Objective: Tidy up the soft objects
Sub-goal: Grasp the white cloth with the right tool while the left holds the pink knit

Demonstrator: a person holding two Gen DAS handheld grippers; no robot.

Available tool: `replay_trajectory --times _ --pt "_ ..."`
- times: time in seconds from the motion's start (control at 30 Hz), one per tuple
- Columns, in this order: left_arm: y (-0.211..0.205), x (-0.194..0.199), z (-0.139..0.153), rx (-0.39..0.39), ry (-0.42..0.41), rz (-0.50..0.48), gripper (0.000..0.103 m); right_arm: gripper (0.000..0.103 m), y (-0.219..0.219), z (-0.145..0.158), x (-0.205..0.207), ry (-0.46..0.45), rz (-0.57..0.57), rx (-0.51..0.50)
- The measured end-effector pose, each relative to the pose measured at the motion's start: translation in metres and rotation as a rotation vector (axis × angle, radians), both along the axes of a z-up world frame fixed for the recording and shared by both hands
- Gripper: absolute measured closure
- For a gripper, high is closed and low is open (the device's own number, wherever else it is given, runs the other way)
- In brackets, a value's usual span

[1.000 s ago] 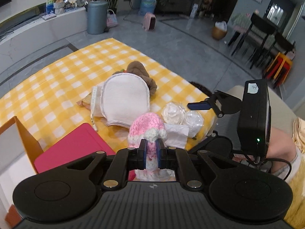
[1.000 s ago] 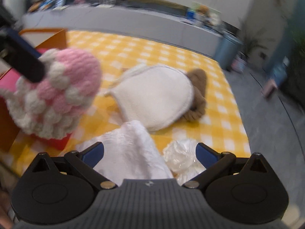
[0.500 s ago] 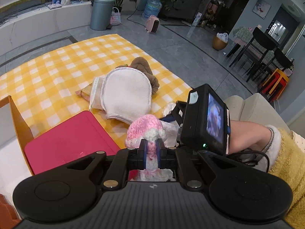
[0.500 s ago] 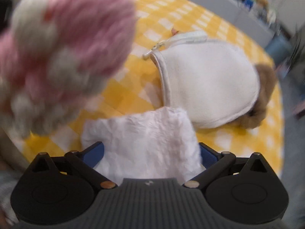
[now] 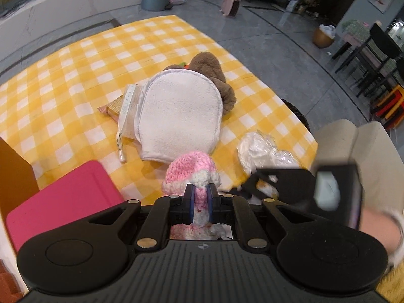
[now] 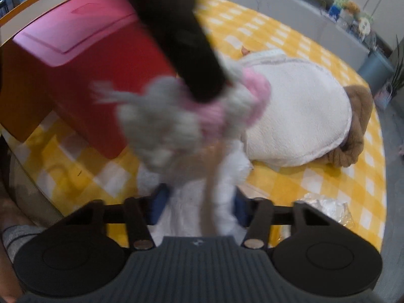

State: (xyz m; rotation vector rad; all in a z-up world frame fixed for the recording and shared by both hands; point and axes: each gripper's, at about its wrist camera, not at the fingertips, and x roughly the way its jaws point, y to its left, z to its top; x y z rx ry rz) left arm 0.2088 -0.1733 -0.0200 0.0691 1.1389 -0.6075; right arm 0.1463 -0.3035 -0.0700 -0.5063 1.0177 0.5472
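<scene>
- Left gripper (image 5: 200,199): jaws pinched narrow on the pink-and-white knitted hat (image 5: 190,174); the hat's crown sticks out past the fingertips, its brim end trails back under the gripper body
- Knitted hat, position: held in the air above the near edge of the yellow checked tablecloth (image 5: 83,58), just right of the pink bin lid (image 5: 63,197); in the right wrist view it hangs blurred, directly over the white cloth
- Right gripper (image 6: 199,204): jaws have just been closing, with the white fluffy cloth (image 6: 192,202) between the blue pads; motion blur hides whether the pads press it yet
- White cloth, position: on the tablecloth at its near edge, below the hat; long axis runs roughly away from the right gripper, between the fingers
- Key relation: the cloth lies straight ahead of the right fingers, the hat crowding over it from the left; the right hand is the nearer one to the cloth
- Other soft stock: white terry mitt (image 5: 176,116) lying over a brown plush toy (image 5: 214,73), well beyond both grippers; crumpled clear plastic (image 5: 262,149) to the right
</scene>
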Motion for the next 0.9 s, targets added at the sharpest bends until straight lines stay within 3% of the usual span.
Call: replay_trajectory --times 0.2,0.23,0.33,0.37,0.47,0.53,0.6,0.7,0.8,0.83,0.9 --pt "-0.023 0.036 -0.030 0.088 0.098 0.027 0.088 0.071 0.004 0.001 -0.010 -0.065 -0.010 -0.045" --pt "-0.027 0.041 -0.034 0.094 0.105 0.039 0.078 0.071 0.003 0.001 -0.010 -0.070 -0.013 -0.049" --pt "-0.040 0.049 -0.046 0.165 0.127 0.053 0.035 0.071 0.004 0.000 -0.009 -0.073 -0.015 -0.046" --pt "-0.044 0.050 -0.050 0.193 0.125 0.045 0.027 0.071 0.004 0.001 -0.009 -0.070 -0.017 -0.041" --pt "-0.055 0.051 -0.060 0.265 0.110 0.039 0.013 0.071 0.002 0.003 -0.013 -0.066 -0.022 -0.029" --pt "-0.058 0.051 -0.064 0.277 0.121 0.043 0.011 0.070 0.000 0.004 -0.014 -0.063 -0.026 -0.022" --pt "-0.058 0.054 -0.069 0.278 0.154 0.047 0.011 0.071 -0.003 0.004 -0.012 -0.059 -0.030 -0.015" --pt "-0.052 0.057 -0.071 0.236 0.204 0.096 0.025 0.071 -0.004 0.006 -0.011 -0.061 -0.031 -0.013" --pt "-0.048 0.052 -0.060 0.224 0.193 0.126 0.047 0.073 -0.008 0.005 -0.003 -0.064 -0.029 -0.015" --pt "-0.047 0.049 -0.053 0.209 0.177 0.107 0.076 0.074 -0.005 0.004 -0.003 -0.067 -0.026 -0.018" --pt "-0.043 0.045 -0.035 0.174 0.151 0.096 0.076 0.077 -0.004 0.005 -0.005 -0.073 -0.023 -0.025"
